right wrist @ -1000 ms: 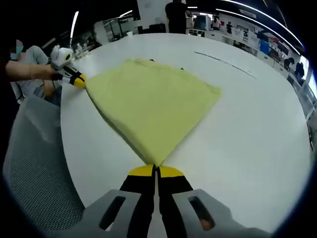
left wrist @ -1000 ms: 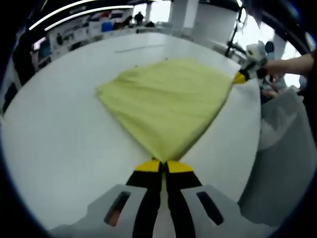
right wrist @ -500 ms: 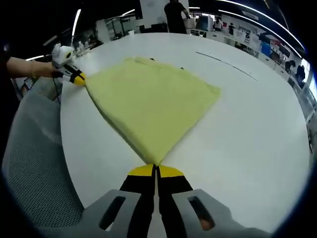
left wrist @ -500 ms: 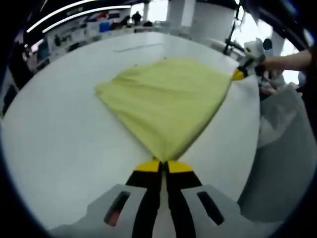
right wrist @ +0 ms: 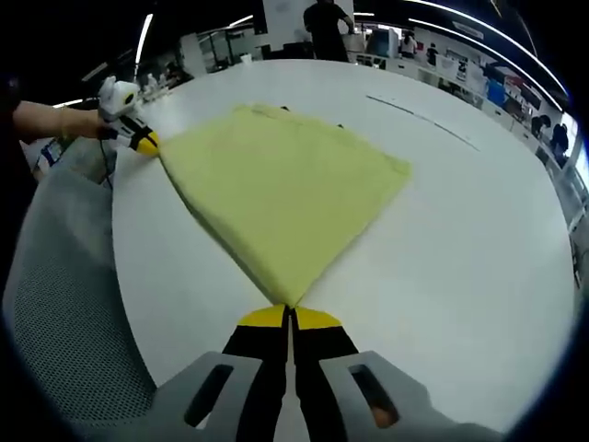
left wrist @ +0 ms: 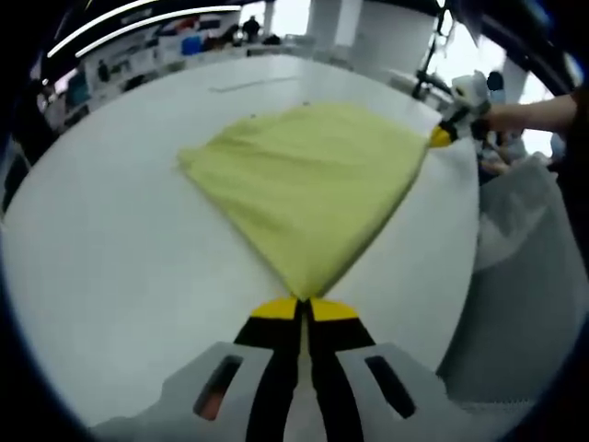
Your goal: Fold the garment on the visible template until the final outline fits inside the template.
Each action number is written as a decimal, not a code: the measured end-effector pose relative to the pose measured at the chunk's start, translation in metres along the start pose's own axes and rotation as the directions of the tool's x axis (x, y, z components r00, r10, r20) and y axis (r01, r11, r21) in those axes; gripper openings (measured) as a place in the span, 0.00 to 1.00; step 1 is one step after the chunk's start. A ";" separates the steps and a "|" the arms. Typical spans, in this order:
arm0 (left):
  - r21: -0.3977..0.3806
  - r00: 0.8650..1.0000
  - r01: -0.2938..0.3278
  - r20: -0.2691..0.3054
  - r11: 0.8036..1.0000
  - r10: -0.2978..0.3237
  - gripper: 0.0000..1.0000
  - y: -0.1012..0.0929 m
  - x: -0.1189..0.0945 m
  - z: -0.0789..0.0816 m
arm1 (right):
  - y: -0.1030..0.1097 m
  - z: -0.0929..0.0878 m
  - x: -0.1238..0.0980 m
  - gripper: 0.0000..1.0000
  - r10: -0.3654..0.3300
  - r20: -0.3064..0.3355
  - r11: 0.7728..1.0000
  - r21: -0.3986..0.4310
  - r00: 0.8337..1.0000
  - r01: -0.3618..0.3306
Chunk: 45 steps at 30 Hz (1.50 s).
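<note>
Bright, even overhead light; soft blur, perhaps motion; strong fisheye edge distortion.

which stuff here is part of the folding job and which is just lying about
Job:
garment, yellow, spread on the table
left gripper, shut on a garment corner
right gripper, shut on another corner
table, white

Lying about:
grey mesh chair beside the table
shelves in the background
person standing far off
</note>
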<state>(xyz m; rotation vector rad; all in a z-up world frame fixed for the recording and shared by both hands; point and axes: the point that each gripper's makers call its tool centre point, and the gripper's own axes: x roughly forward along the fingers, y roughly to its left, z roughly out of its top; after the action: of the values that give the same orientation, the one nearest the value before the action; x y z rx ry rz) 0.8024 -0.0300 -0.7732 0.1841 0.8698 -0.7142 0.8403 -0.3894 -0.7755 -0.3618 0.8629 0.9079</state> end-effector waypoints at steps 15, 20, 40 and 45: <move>-0.040 0.994 -0.088 -0.065 0.995 0.085 0.07 0.015 -0.012 -0.012 | -0.011 -0.006 -0.007 0.01 -0.087 -0.029 0.995 0.046 0.996 0.088; -0.078 0.990 -0.138 -0.028 0.987 0.136 0.24 0.024 -0.031 -0.001 | -0.015 0.005 -0.024 0.02 -0.130 0.021 0.988 0.086 0.991 0.128; -0.167 0.971 -0.190 0.112 0.967 0.211 0.84 0.011 -0.140 0.047 | -0.006 0.052 -0.127 0.89 -0.294 0.192 0.935 0.260 0.936 0.241; -0.201 0.964 -0.197 0.141 0.959 0.228 0.99 0.002 -0.162 0.048 | 0.002 0.055 -0.160 1.00 -0.330 0.229 0.923 0.280 0.916 0.262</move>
<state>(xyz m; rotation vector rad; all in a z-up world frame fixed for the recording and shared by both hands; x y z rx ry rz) 0.7644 0.0320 -0.6204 0.0506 0.7421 -0.4365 0.8153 -0.4405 -0.6166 -0.1426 0.6326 0.5419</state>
